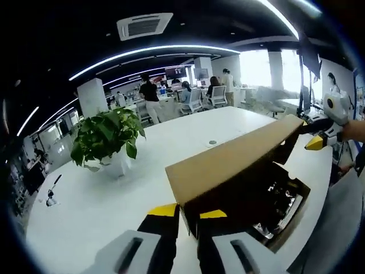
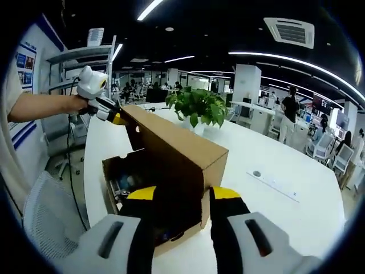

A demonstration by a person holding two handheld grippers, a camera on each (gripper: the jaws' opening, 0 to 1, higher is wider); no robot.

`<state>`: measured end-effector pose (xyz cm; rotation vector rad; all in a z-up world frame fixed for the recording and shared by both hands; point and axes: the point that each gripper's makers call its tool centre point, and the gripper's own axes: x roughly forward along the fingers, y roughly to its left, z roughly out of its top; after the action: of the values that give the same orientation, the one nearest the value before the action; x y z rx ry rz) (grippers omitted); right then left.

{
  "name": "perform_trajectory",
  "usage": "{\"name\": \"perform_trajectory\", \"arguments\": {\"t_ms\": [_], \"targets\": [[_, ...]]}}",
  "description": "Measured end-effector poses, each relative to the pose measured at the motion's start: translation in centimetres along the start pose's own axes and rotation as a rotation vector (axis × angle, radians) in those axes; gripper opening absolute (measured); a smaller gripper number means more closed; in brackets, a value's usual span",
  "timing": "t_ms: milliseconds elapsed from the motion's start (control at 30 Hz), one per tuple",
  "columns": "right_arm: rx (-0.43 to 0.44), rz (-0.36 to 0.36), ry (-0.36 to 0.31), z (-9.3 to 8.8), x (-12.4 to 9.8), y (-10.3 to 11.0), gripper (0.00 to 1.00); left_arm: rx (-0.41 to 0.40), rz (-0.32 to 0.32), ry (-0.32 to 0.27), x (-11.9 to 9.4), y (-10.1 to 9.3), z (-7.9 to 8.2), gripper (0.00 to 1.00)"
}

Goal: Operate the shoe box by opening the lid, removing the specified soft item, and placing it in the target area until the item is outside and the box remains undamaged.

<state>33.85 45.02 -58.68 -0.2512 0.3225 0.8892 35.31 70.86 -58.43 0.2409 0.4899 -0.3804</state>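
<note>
In the left gripper view my left tool (image 1: 189,216) rises from the bottom centre, its yellow-tipped jaws a small gap apart, right at the near corner of the raised lid (image 1: 236,168). I cannot tell whether the jaws pinch the lid's edge or only stand against it. The lid slants from that corner up toward the right of the frame. At its far end, upper right, my right tool (image 1: 315,142) meets the lid's other corner, with my hand behind it at the frame's edge.

In the right gripper view my right tool (image 2: 178,197) comes up from the bottom centre with its jaws apart, one on each side of the lid's (image 2: 174,145) near end. Whether they press on it I cannot tell. My left tool (image 2: 117,119) sits at the upper left, its yellow tip touching the lid's far corner, my arm reaching in from the left edge.

Below the lid the box (image 2: 122,171) stands open at lower left of centre, dark things inside that I cannot make out. In the left gripper view the box (image 1: 291,211) lies at lower right, beneath the lid.

The box stands on a white surface (image 2: 274,194). A potted plant (image 2: 198,108) stands on it beyond the lid, at upper centre; in the left gripper view the plant (image 1: 107,136) is left of centre, well apart from the box.
</note>
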Motion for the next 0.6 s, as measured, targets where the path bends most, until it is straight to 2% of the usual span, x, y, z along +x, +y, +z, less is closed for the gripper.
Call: {"name": "perform_trajectory", "arguments": {"t_ms": [167, 367, 467, 533, 600], "targets": [[0.002, -0.011, -0.008, 0.3, 0.4, -0.8, 0.31, -0.010, 0.015, -0.011, 0.5, 0.7, 0.3, 0.05], [0.015, -0.037, -0.038, 0.2, 0.5, -1.7, 0.28, -0.009, 0.033, -0.006, 1.1, 1.3, 0.7, 0.04], [0.057, -0.039, -0.022, -0.9, 0.8, -1.7, 0.28, -0.022, 0.038, -0.009, 1.3, 1.5, 0.9, 0.04], [0.054, -0.040, -0.010, -1.9, 1.0, -1.5, 0.27, -0.027, 0.043, -0.009, 1.3, 1.5, 0.8, 0.03], [0.054, -0.047, 0.028, -3.6, 1.3, -1.4, 0.27, -0.038, 0.046, -0.012, 1.4, 1.6, 0.9, 0.03]]}}
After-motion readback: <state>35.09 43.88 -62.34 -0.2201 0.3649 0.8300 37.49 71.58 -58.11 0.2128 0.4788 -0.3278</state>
